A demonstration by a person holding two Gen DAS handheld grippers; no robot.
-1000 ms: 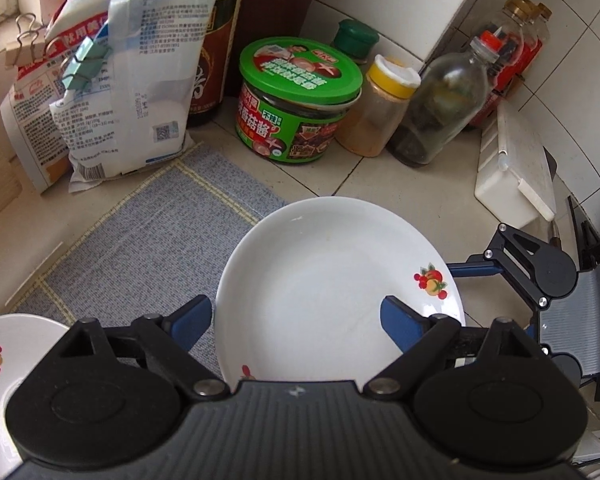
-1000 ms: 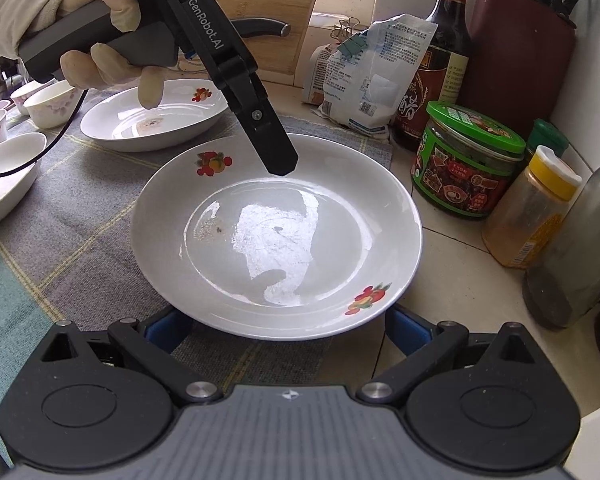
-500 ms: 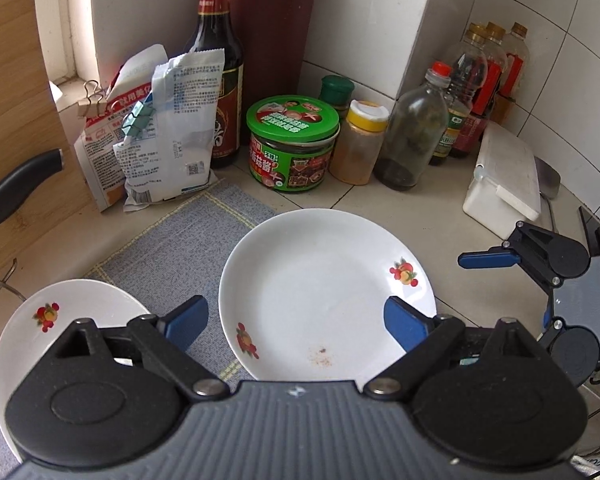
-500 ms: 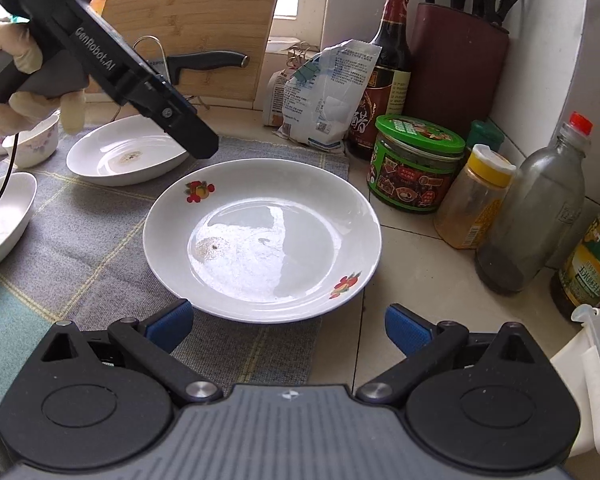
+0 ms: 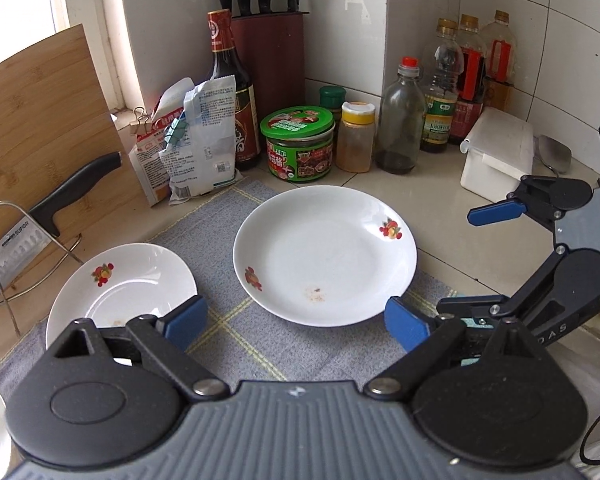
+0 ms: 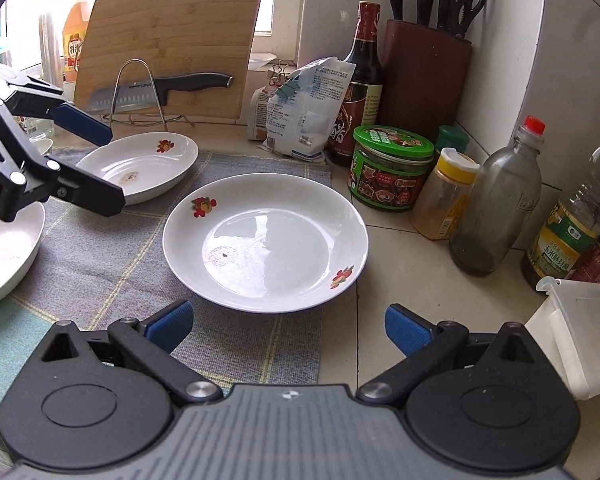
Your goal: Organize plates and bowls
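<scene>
Left wrist view: the left gripper [image 5: 296, 322] hangs above the grey checked mat [image 5: 236, 344] with its blue pads spread wide and nothing between them; its jaws have just been opening. Ahead of it a white plate [image 5: 332, 248] with small fruit prints lies on the mat, its far right rim reaching over the tiled desk [image 5: 440, 216]. A second white plate [image 5: 140, 284] lies on the mat to the left, well apart from the first and partly hidden by the gripper's left finger. Behind the plates stand a green-lidded jar [image 5: 298, 144], a yellow-capped spice jar [image 5: 357, 136], a dark sauce bottle [image 5: 230, 92], a knife block [image 5: 274, 56] and clipped bags [image 5: 198, 140]. A cutting board [image 5: 40, 128] leans at the left with a knife [image 5: 48, 208] in a wire rack. The right gripper [image 5: 480, 256] shows at the right edge, spread.

Right wrist view: the right gripper [image 6: 288, 326] is spread wide and empty, near the front rim of the same plate [image 6: 266, 240], which lies half on the mat [image 6: 100, 248], half on the desk [image 6: 400, 272]. The second plate [image 6: 140, 166] lies farther back on the left. The left gripper [image 6: 112, 168] hovers beside it, open. A white bowl [image 6: 4, 256] sits at the left edge.
</scene>
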